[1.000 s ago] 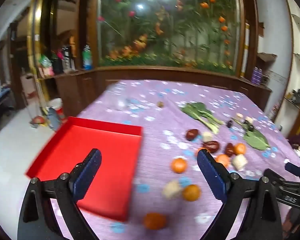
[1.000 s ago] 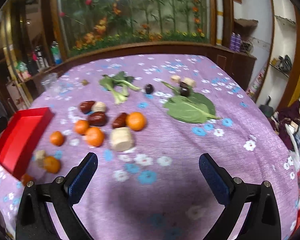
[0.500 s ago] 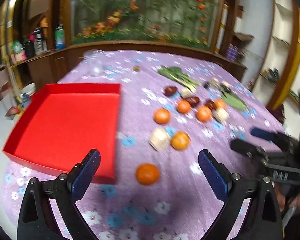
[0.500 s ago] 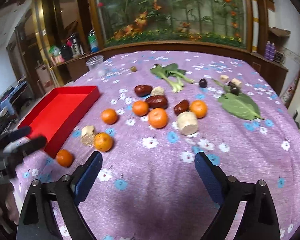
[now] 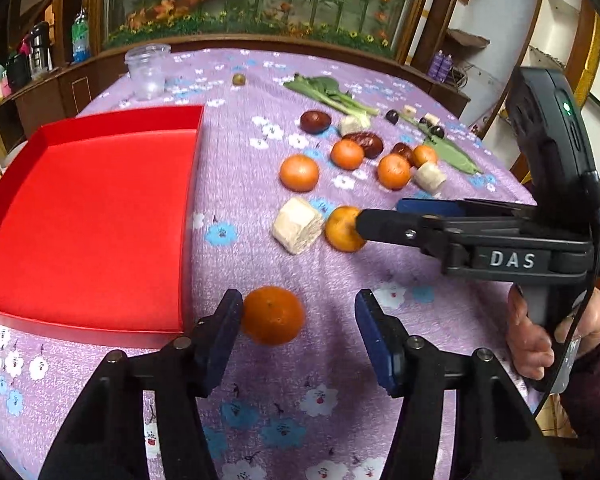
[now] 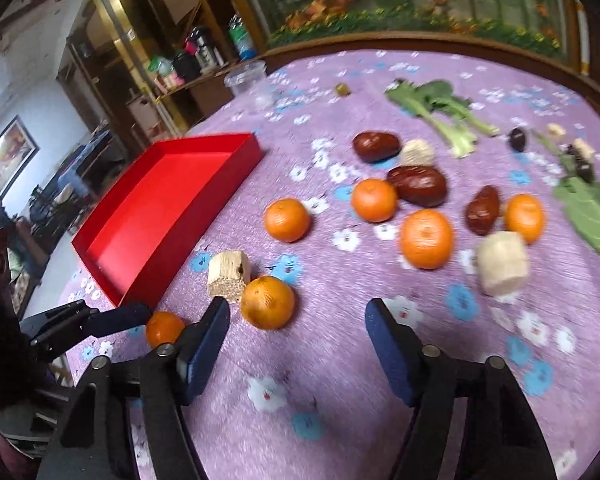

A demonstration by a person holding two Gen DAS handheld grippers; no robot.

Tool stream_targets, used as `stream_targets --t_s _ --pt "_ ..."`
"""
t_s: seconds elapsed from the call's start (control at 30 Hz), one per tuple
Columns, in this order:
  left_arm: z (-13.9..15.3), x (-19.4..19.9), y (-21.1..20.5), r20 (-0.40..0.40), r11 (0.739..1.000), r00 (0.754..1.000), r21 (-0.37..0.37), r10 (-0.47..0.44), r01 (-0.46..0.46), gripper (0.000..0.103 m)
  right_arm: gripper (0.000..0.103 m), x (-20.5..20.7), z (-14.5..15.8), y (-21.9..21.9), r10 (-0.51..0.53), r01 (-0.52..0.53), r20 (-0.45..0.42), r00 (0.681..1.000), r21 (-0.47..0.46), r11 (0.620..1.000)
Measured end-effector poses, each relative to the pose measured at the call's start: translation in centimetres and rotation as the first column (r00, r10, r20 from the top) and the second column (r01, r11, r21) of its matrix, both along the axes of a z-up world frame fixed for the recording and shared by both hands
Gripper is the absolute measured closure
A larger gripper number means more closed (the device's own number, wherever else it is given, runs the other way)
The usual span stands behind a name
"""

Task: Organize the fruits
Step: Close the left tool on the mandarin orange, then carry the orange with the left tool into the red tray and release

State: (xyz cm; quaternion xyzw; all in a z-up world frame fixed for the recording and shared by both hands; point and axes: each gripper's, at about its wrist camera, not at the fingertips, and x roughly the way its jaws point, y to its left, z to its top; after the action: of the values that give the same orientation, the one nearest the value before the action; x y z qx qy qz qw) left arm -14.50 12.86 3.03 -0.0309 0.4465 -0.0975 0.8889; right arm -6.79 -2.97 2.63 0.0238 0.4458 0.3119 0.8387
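Jaws of the left gripper point(image 5: 300, 330) are closing around one orange point(image 5: 273, 315) at lower centre beside the red tray point(image 5: 88, 216), while the right gripper's point(image 6: 298, 340) jaws close around another orange point(image 6: 267, 302), neither clamped.

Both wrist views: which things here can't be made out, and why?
- Near orange, left wrist view: whether the right pad touches it; a gap shows there.
- Second orange, left wrist view: the right gripper hides its right side.
- Small round item by the clear cup, right wrist view: too small and blurred to identify.
- Dark pieces on the leaf: blurred.
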Motion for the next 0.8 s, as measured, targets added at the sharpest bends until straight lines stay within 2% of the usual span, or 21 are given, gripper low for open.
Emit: stream_targets --t_s 0.13,0.23,0.27,0.3,0.33,0.37,0.53,0.63,0.8 --pt "-1.2 0.9 0.5 -0.048 1.000 0.999 -0.024 0.008 -0.009 0.045 0.031 0.8 -0.8 1.6 0.036 -0.036 -0.019 0.999 -0.023 0.999" --pt "-1.4 0.8 0.4 -0.042 1.000 0.999 -0.019 0.005 -0.005 0.045 0.032 0.8 -0.9 2.5 0.058 -0.058 -0.016 0.998 -0.039 0.998" --pt "-1.4 0.8 0.3 -0.039 1.000 0.999 -0.014 0.005 -0.006 0.047 0.037 0.7 -0.9 2.5 0.061 -0.061 -0.013 0.998 -0.043 0.997" --pt "-1.4 0.8 0.3 -0.034 1.000 0.999 -0.012 0.011 -0.011 0.060 0.048 0.6 -0.9 2.6 0.069 -0.069 -0.014 0.998 -0.044 0.997" --pt "-1.5 0.9 0.3 -0.032 1.000 0.999 -0.010 0.018 -0.019 0.068 0.054 0.7 -1.0 2.7 0.074 -0.074 -0.018 0.997 -0.045 0.996" --pt "-1.5 0.9 0.4 -0.034 1.000 0.999 -0.015 0.024 -0.025 0.072 0.065 0.6 -1.0 2.8 0.079 -0.080 -0.021 0.997 -0.048 0.996" --pt "-1.2 0.5 1.2 -0.027 0.996 0.998 -0.081 0.048 -0.050 0.072 0.067 0.1 -1.0 2.6 0.084 -0.085 -0.031 0.996 -0.048 0.995" --pt "0.0 0.0 2.0 -0.001 0.990 0.998 -0.123 0.065 -0.064 0.072 0.067 -0.5 -0.5 2.3 0.068 -0.069 -0.024 0.997 -0.049 0.996" --pt "3.1 -0.8 5.2 0.066 0.972 0.989 -0.201 0.136 -0.120 0.072 0.067 -1.7 2.6 2.2 0.059 -0.058 0.028 0.998 -0.032 0.998"
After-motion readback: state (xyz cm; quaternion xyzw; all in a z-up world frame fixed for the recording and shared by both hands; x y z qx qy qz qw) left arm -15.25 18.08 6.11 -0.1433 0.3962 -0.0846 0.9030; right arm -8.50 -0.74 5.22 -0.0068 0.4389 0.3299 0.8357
